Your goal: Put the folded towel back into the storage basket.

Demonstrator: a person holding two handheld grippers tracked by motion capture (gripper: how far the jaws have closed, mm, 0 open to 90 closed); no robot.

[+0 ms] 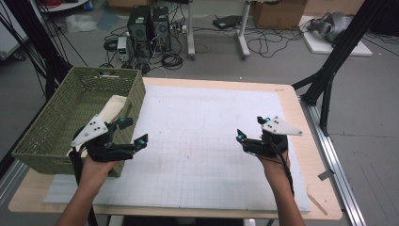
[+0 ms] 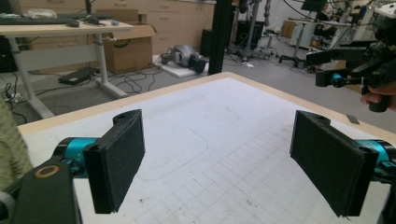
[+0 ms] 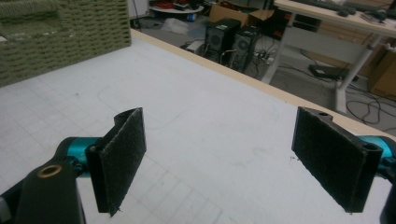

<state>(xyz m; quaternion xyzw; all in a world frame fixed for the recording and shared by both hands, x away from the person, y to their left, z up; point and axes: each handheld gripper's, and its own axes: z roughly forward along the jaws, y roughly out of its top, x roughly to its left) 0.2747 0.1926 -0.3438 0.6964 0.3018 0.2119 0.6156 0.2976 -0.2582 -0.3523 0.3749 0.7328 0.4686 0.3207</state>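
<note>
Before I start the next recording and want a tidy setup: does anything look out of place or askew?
Mostly tidy. One oddity: the cream cloth in the green basket hangs over its near rim instead of lying inside. The white mat is bare, and both grippers, left and right, hover open above it.

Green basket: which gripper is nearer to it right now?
Left. The left gripper is held beside the green basket's near right corner, fingers open. The right gripper is held across the white mat, near the table's right side, also open.
</note>
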